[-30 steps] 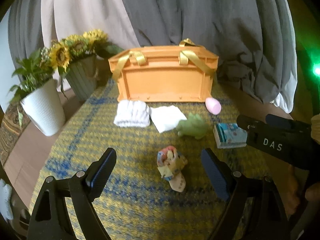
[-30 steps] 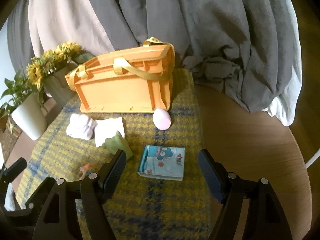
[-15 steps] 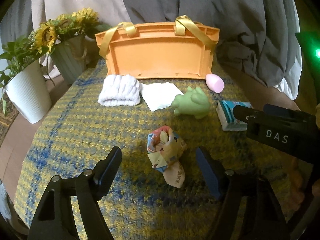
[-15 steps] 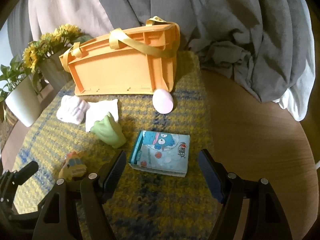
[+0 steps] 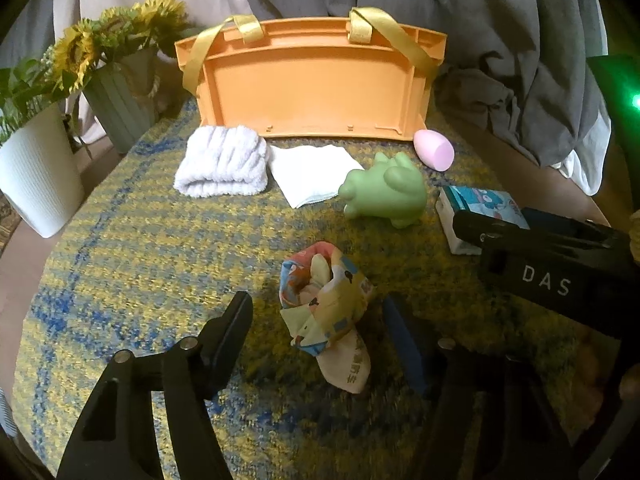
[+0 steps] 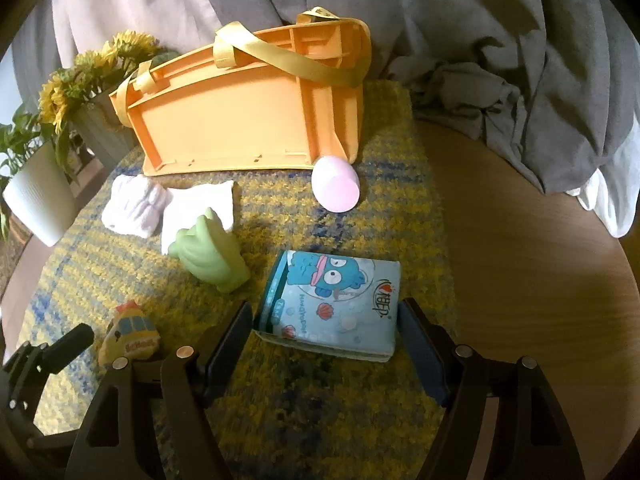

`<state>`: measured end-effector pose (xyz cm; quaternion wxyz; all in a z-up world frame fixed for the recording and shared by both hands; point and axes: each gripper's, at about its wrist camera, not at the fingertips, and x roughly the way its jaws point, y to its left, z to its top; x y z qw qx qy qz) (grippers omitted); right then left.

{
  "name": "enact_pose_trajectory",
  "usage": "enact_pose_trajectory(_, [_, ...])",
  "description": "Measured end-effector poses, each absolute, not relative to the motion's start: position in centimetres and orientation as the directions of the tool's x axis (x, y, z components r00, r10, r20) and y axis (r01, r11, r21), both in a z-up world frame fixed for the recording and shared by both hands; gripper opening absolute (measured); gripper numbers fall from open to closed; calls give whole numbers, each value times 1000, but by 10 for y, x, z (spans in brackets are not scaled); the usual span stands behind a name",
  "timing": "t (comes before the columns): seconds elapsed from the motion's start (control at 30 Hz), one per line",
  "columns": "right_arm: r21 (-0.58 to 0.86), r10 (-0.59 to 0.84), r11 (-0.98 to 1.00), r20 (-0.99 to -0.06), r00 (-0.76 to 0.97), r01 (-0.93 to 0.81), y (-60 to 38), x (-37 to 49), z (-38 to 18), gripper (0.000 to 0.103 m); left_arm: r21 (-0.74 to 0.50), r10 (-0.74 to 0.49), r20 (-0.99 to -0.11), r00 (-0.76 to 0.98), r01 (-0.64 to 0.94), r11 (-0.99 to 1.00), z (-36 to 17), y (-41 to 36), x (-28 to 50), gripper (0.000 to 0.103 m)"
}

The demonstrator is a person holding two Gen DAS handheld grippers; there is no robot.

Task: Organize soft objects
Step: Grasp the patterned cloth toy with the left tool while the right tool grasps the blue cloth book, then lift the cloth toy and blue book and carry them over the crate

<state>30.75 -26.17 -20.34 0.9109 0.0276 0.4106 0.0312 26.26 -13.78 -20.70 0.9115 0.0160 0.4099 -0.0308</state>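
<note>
Before the orange plastic basket (image 5: pixel 312 84), the left gripper (image 5: pixel 320 332) gapes wide around the crumpled colourful cloth toy (image 5: pixel 326 312), gripping nothing; the right gripper (image 6: pixel 326 336) spreads wide astride the pale-blue cartoon soft book (image 6: pixel 334 304), unclamped.

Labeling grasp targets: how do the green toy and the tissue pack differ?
The green toy is a plain, rounded, lumpy figure; the tissue pack is flat, boxy, and printed with a blue cartoon. The right gripper straddles the pack, jaws open; the toy sits clear of both grippers. Both rest on the mat.
</note>
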Motion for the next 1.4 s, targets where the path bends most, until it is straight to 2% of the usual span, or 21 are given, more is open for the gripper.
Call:
enact_pose_trajectory(0.13, [73,78,997,-747,660,-34,-258,309,-203,76,-26,-65,-760,646,70,997,-211,-135,268,59])
enact_pose_trajectory(0.2, [79,83,996,-749,657,-36,-258,310,-204,78,-36,-72,-760,646,69,997,-211,-134,269,52])
enact_pose_trajectory(0.33, [74,84,996,-751,655,-43,-256,311,-204,82,-40,-77,-759,647,71,997,-211,-134,269,49])
enact_pose_trajectory(0.57, [71,71,997,-766,639,-26,-257,317,-214,82,-42,-68,-751,657,55,998,-207,-130,268,47])
enact_pose_trajectory(0.63, [58,58,998,-765,641,-21,-256,317,-216,77,-43,-67,-747,661,53,998,-205,-129,267,47])
enact_pose_trajectory(0.87, [50,52,999,-758,650,-21,-255,311,-213,76,-48,-60,-731,680,36,998,-195,-124,263,47])
enact_pose_trajectory(1.4, [55,36,998,-699,714,4,-250,275,-166,76,-47,-83,-665,742,69,997,-150,-112,253,47])
